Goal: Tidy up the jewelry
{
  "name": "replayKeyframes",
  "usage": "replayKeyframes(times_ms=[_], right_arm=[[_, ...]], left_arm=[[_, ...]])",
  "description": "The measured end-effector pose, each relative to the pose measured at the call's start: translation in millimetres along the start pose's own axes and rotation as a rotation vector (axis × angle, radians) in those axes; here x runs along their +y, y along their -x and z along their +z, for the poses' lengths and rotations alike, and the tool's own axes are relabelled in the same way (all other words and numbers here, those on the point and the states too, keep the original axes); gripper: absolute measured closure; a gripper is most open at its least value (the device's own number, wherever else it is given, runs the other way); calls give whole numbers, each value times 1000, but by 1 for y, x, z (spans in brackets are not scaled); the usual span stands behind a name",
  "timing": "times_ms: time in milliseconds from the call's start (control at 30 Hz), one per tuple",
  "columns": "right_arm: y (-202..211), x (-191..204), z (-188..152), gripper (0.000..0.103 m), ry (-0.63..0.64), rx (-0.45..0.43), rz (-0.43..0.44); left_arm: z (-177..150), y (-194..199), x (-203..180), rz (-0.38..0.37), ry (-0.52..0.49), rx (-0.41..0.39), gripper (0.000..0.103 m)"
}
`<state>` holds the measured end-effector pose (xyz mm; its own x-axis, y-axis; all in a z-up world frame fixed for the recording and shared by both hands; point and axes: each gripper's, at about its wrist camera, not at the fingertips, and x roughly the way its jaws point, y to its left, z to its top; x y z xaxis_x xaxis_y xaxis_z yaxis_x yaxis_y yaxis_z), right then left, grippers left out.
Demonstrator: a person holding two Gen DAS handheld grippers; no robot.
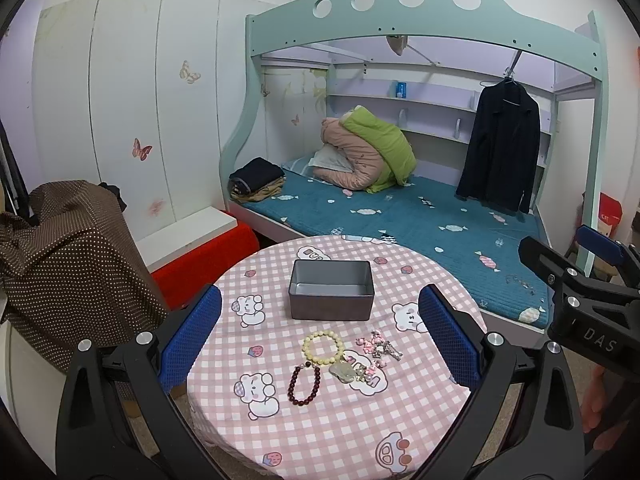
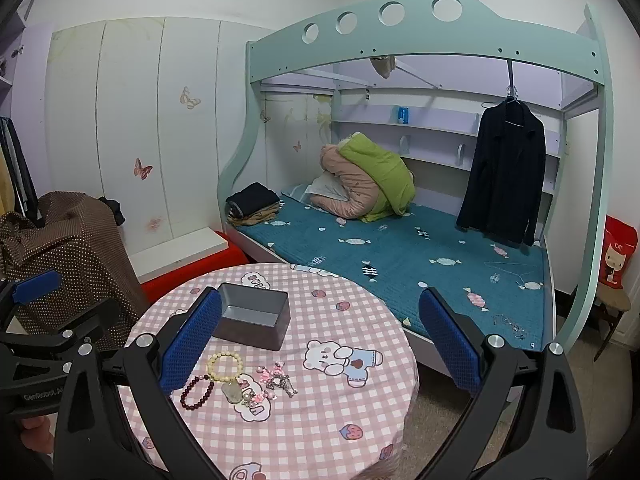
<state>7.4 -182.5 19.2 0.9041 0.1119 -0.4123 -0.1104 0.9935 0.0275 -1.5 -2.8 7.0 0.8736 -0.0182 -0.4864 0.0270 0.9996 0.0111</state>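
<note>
Both tools released, jaws spread wide, nothing between the pads. Left tool hangs above the near edge of the round desk, which wears a pink check cloth. Right tool is off to the right of the left tool, also above the desk; its black frame shows at the right edge of the left wrist view.

Jewelry sits in one cluster straight ahead of the left tool, between its fingers in view:
- cream bead bracelet, farthest of the beads
- dark red bead bracelet, nearer and slightly left, touching the cream one
- pale stone pendant, just right of the red beads
- pink-and-silver charm pile, right of the cream bracelet

Grey metal tin, open top, empty, sits beyond the cluster, apart from it.

From the right tool the cluster lies ahead-left, near its left finger; tin is partly behind that finger.
</note>
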Motion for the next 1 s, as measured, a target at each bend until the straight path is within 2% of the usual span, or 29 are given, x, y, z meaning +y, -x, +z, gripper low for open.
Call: replayKeyframes(times_ms=[1000], right_arm=[[2,0,-6,8,-1,18,-9]], left_arm=[[-5,-2,-2,-14,0,9,5]])
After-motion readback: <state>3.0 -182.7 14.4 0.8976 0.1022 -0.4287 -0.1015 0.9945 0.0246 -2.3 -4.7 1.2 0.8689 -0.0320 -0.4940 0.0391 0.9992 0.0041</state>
